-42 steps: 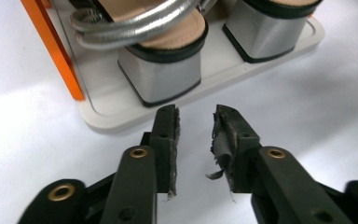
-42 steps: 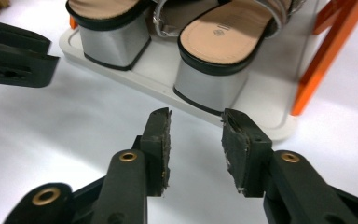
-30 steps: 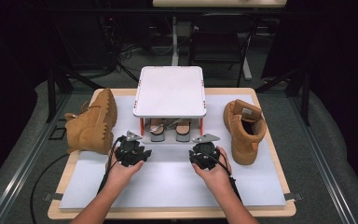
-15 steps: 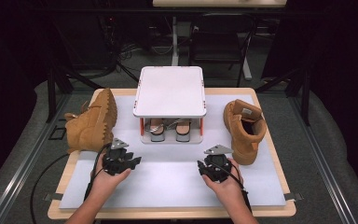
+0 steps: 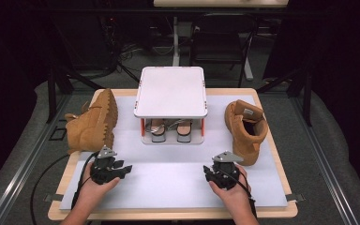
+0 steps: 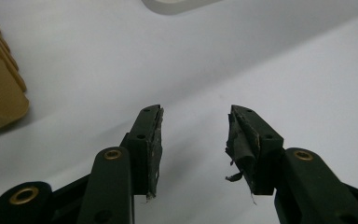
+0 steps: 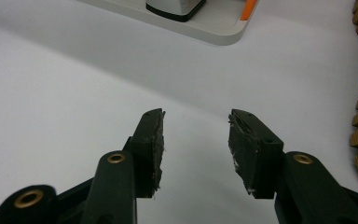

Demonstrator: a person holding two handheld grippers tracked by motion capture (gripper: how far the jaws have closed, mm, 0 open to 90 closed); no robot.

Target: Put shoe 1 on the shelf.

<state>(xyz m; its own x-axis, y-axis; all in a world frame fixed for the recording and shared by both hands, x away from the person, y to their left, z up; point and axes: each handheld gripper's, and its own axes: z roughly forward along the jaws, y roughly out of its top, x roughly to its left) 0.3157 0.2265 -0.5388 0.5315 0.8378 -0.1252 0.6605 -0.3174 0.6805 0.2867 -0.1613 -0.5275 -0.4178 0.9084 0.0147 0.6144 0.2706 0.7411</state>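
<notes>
You are holding both grippers low over the white mat (image 5: 168, 176) at the near edge of the table, with nothing between either pair of jaws. The left gripper (image 5: 122, 168) is standing partly open, its jaws having just been widening, and the right gripper (image 5: 209, 172) is likewise partly open and empty.

A pair of sandals (image 5: 171, 131) is already sitting on the lower shelf of the small white rack (image 5: 171, 91) at the far middle. The two tan boots are not yet stowed: the left boot (image 5: 93, 124) is lying on its side just beyond your left gripper, and the right boot (image 5: 244, 129) is standing upright just beyond your right. So the sandals look done, and both boots are probably still waiting; each one is sitting close to the hand on its side.
</notes>
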